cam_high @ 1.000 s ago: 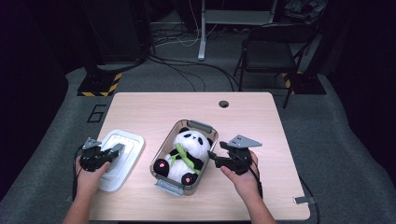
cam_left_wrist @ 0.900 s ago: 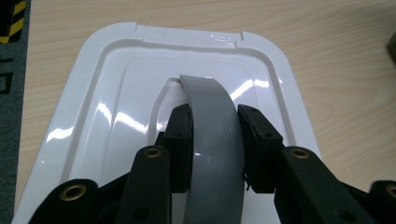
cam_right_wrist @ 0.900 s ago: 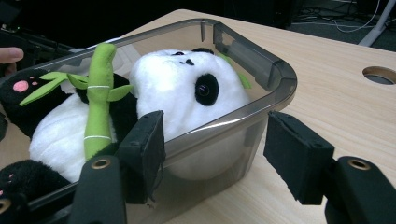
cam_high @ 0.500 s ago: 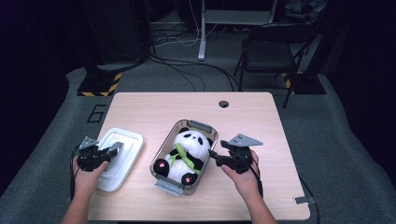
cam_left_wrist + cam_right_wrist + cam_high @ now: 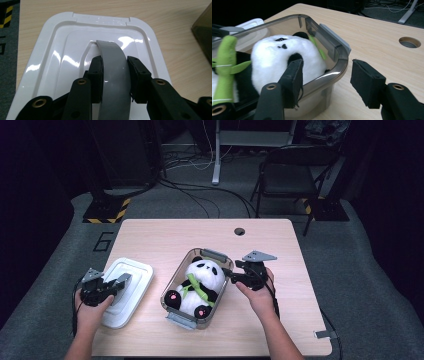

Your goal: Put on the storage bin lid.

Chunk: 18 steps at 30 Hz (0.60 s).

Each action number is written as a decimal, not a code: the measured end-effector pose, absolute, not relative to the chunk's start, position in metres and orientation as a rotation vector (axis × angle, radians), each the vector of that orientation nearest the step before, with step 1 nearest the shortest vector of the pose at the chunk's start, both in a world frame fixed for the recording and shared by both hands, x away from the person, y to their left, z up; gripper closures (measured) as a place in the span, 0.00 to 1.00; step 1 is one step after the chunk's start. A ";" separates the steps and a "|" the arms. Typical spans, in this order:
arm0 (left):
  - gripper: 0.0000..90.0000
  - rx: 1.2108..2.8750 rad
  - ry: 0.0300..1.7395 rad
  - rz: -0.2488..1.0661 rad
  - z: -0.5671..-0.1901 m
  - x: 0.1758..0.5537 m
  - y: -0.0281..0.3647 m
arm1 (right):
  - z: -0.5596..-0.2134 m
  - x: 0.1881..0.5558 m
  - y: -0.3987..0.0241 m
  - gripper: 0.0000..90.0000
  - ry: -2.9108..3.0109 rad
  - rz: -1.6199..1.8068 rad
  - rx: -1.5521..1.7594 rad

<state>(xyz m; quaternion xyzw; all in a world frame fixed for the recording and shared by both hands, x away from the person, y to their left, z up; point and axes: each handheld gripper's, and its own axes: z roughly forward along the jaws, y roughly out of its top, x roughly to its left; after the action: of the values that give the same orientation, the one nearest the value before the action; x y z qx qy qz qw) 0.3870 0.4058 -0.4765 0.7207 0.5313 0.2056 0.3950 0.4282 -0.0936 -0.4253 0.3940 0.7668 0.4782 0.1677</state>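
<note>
A plush panda (image 5: 200, 282) holding a green bamboo stalk (image 5: 225, 55) lies in a clear plastic box (image 5: 172, 285) at mid-table. My right gripper (image 5: 229, 274) straddles the box's right wall (image 5: 337, 67), one jaw inside by the panda's head (image 5: 277, 57) and the other outside. Its jaws have just been closing, but the pads stand off the wall, so the right gripper (image 5: 328, 75) is open. The white lid (image 5: 131, 275) lies flat to the left. My left gripper (image 5: 114, 75) is shut on the lid's grey handle (image 5: 112, 55).
A round cable hole (image 5: 239, 231) sits in the table's far side, right of centre. The box has grey latches at its far (image 5: 215, 254) and near (image 5: 181, 319) ends. Beyond the table are a folding chair (image 5: 292, 175) and floor cables (image 5: 200, 195).
My right gripper has shifted a little left and away from me, so its jaws now span the box's wall, and they stand narrower. The left gripper and lid have stayed put.
</note>
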 end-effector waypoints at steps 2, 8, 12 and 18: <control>0.74 1.824 1.343 0.529 -0.476 0.386 0.406 | -0.425 0.433 -0.092 0.48 2.187 1.350 1.105; 0.74 1.826 1.338 0.537 -0.474 0.380 0.406 | -0.427 0.446 -0.083 0.55 2.215 1.302 1.067; 0.74 1.838 1.338 0.528 -0.472 0.376 0.407 | -0.427 0.451 -0.078 0.60 2.229 1.268 1.047; 0.74 1.828 1.331 0.533 -0.470 0.375 0.408 | -0.427 0.454 -0.080 0.66 2.239 1.271 1.071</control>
<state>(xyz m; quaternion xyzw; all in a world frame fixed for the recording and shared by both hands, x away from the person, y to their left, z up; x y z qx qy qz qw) 0.3747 0.4077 -0.4701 0.7218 0.5257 0.2106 0.3979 0.4540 -0.0800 -0.4274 0.3781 0.7905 0.4488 0.1755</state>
